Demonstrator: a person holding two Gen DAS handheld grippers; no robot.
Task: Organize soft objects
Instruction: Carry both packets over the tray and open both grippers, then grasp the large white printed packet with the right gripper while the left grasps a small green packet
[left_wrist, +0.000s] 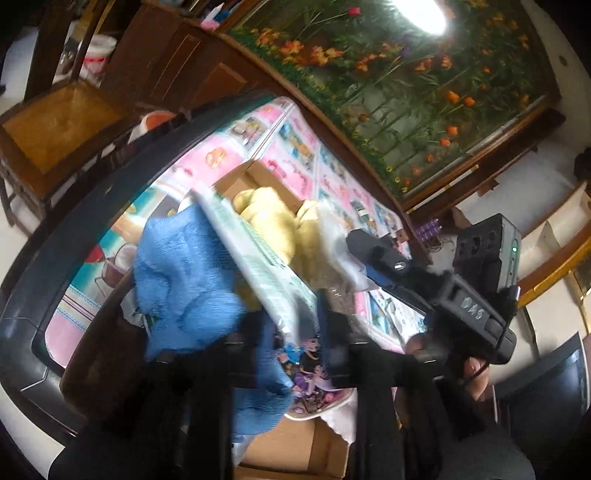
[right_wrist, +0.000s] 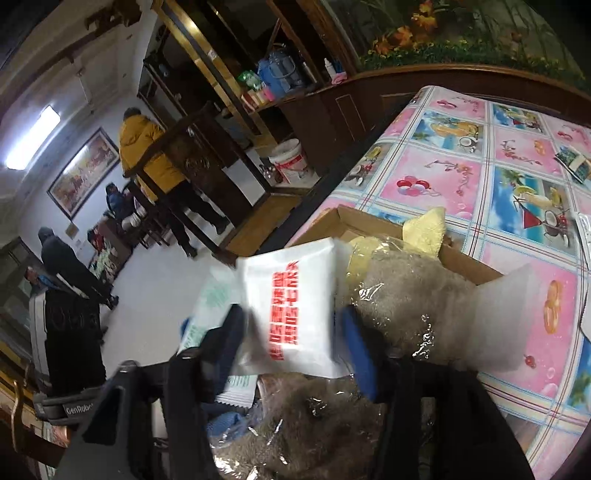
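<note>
My left gripper is shut on a flat white packet with green print, held up over a cardboard box. A blue towel hangs against the packet and over the left finger. A yellow cloth lies in the box. My right gripper is shut on a white packet with red print; it also shows in the left wrist view. A clear bag of grey-brown fluff lies beside the packet, over the box. The yellow cloth shows behind it.
The table has a pink and blue pictured cloth. A small booklet lies at the far right. A wooden chair and a white bucket stand beside the table. People stand in the room behind. A cartoon-print bag lies below.
</note>
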